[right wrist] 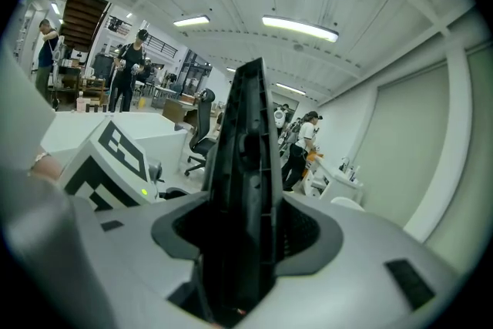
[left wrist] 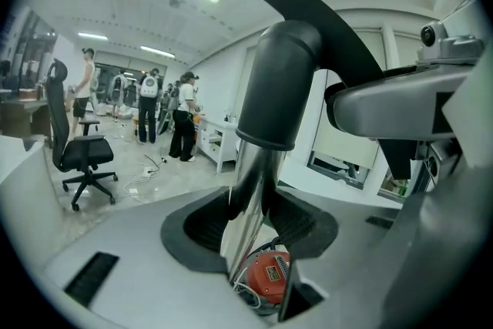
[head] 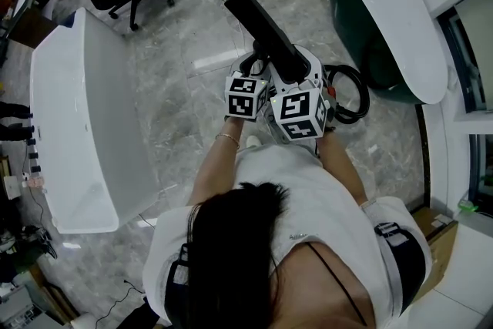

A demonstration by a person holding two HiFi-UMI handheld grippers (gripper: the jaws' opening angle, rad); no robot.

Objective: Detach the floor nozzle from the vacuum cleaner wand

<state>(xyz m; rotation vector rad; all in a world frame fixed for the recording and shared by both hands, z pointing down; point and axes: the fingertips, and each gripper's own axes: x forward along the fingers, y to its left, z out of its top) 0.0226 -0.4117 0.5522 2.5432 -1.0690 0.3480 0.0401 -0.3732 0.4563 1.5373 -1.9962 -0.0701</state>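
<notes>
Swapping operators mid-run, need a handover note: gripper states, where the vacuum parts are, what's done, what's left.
Left gripper: closed on the chrome wand, just below the nozzle's black neck.
Right gripper: closed on the black floor nozzle, which sticks up and away from the person.
The grippers sit side by side in front of the person. The red vacuum body shows beneath the left gripper.
Done: both grips are set.
Left: the neck is still seated over the wand, so the nozzle is not detached. The next move is probably to pull the two apart.
</notes>
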